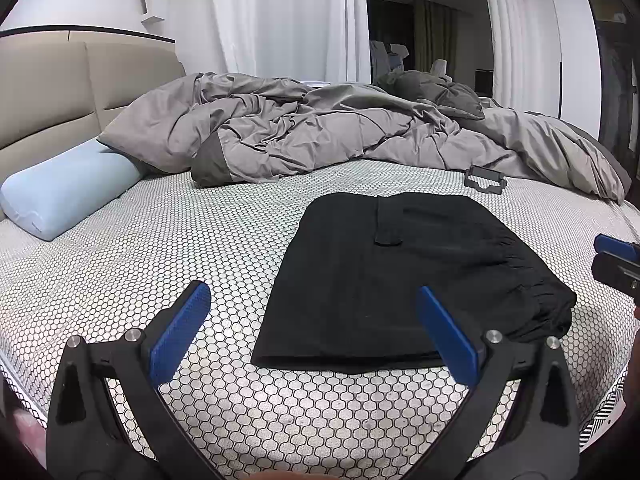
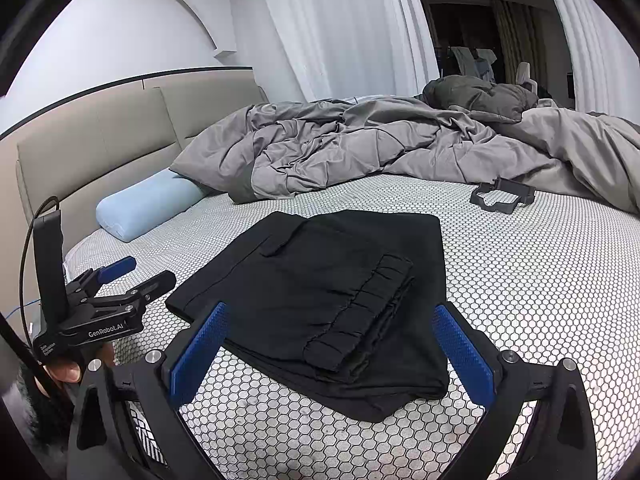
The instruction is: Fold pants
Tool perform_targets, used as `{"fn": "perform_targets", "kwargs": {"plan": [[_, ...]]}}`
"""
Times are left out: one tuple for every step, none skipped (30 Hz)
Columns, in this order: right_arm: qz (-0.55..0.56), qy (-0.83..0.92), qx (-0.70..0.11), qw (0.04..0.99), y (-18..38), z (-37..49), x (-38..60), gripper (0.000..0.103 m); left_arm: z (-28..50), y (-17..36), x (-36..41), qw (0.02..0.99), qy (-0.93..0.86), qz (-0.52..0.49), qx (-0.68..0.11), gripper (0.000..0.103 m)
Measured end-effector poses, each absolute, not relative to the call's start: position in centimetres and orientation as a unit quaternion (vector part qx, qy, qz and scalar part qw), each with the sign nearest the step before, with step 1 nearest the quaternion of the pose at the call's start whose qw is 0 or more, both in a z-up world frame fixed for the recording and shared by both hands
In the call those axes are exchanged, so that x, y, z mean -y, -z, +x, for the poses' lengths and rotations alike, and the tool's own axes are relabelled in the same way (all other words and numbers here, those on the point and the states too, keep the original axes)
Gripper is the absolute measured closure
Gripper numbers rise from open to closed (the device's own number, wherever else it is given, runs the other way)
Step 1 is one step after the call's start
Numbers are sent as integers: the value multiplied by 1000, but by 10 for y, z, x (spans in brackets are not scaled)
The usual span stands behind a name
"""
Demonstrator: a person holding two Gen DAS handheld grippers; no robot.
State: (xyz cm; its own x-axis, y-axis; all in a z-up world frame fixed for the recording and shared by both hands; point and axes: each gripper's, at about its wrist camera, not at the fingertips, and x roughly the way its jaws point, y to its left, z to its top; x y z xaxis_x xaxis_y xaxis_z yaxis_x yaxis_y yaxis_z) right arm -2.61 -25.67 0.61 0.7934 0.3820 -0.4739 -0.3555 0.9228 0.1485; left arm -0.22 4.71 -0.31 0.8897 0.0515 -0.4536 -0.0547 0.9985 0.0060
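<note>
The black pants (image 1: 400,276) lie folded into a flat rectangle on the honeycomb-patterned mattress (image 1: 160,248), elastic waistband on the right side. They also show in the right wrist view (image 2: 328,300), waistband folded on top. My left gripper (image 1: 316,332) is open and empty, hovering just in front of the pants' near left corner. My right gripper (image 2: 332,348) is open and empty, hovering over the pants' near edge. The left gripper also shows in the right wrist view (image 2: 132,276), and the right gripper's tip at the left view's right edge (image 1: 616,256).
A crumpled grey duvet (image 1: 340,132) covers the far half of the bed. A light blue pillow (image 1: 68,192) lies at the left by the beige headboard (image 1: 48,100). A small black plastic bracket (image 1: 484,180) sits behind the pants. White curtains hang beyond.
</note>
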Motion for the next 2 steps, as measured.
{"fn": "perform_targets", "kwargs": {"plan": [[25,-195,-255,947,-6,-26,257,0,-2,3,-47,972,-27,-3,-233,1],[25,-195,-255,947,-6,-26,257,0,-2,3,-48,972,-26,-3,-234,1]]}}
